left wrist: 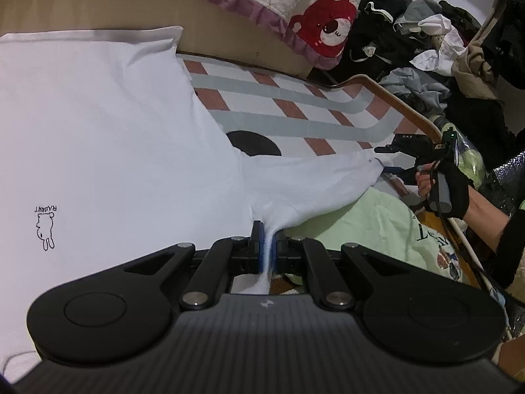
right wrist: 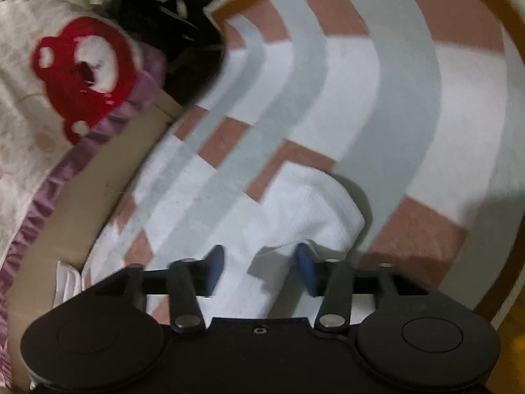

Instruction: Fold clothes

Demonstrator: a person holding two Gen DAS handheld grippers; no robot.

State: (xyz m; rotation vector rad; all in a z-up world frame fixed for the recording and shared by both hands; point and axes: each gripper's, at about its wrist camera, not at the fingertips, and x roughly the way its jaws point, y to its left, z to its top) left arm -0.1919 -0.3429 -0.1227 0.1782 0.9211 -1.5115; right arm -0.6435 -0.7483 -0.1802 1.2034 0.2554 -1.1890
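Observation:
A white T-shirt point(left wrist: 98, 131) with a small rabbit print lies spread on a striped play mat point(left wrist: 295, 98). At the armpit, my left gripper point(left wrist: 269, 229) is shut on a pinched fold of the shirt, with white cloth squeezed between its blue pads. The sleeve point(left wrist: 311, 177) stretches right toward my right gripper point(left wrist: 385, 161), which a gloved hand point(left wrist: 452, 187) holds at the sleeve's end. In the right wrist view the right gripper point(right wrist: 259, 262) stands open. The sleeve end point(right wrist: 311, 210) lies slack on the mat point(right wrist: 361, 98) between its blue pads.
A quilt with a red bear point(left wrist: 328, 23) lies at the back on a brown board point(left wrist: 98, 0). A heap of mixed clothes point(left wrist: 426, 49) fills the far right. A pale green garment point(left wrist: 377, 223) lies near the mat's right edge.

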